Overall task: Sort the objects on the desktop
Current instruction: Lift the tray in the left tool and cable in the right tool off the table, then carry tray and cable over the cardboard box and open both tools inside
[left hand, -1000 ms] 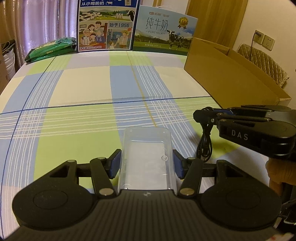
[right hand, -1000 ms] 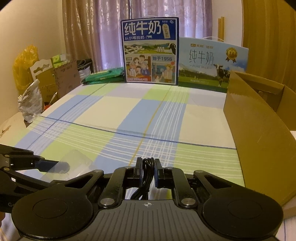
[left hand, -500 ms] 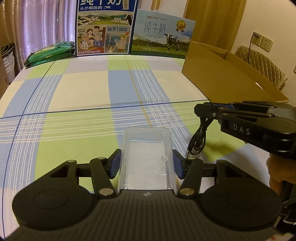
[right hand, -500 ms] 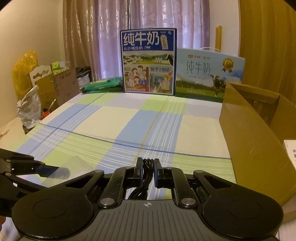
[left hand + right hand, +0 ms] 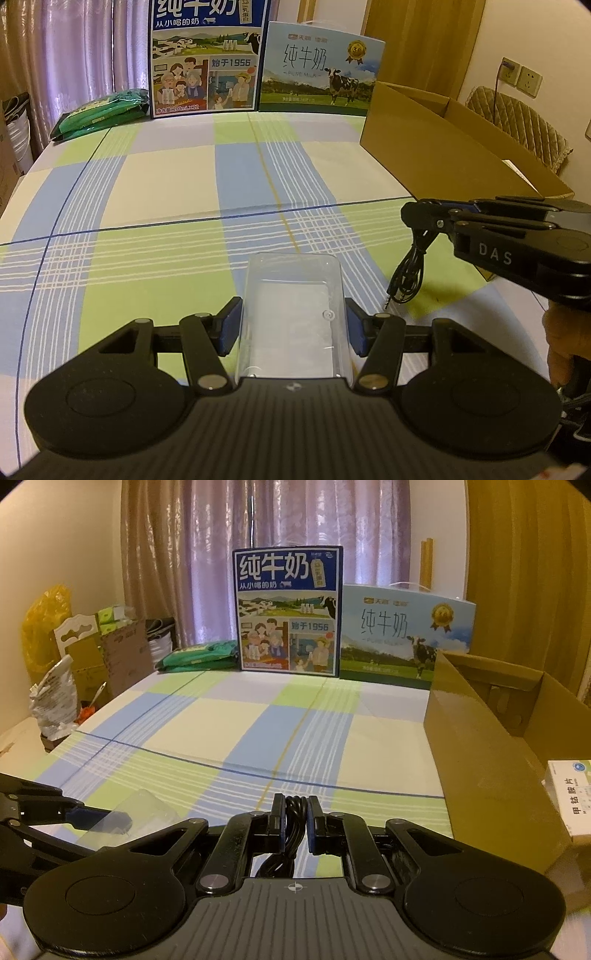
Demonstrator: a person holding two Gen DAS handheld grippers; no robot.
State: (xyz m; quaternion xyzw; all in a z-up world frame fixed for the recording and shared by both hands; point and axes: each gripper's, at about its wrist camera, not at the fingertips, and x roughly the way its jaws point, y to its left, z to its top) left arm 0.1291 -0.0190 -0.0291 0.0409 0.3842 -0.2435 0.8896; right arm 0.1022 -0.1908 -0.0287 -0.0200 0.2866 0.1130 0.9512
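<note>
Grippers both clamped — left gripper (image 5: 293,328) on clear box (image 5: 293,314), right gripper (image 5: 295,821) on black cable (image 5: 293,812) — checked tablecloth (image 5: 177,192) open ahead.

Checked blue-green-cream tablecloth (image 5: 177,206), black cable (image 5: 406,273)

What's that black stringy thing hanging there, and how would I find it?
Start at the big open cardboard box on the right of the checked tablecloth. Just in front of it, the right gripper pinches a coiled black cable. It is the only thing dangling, with a small metal plug at its end; the clear plastic tray nearby is see-through.
</note>
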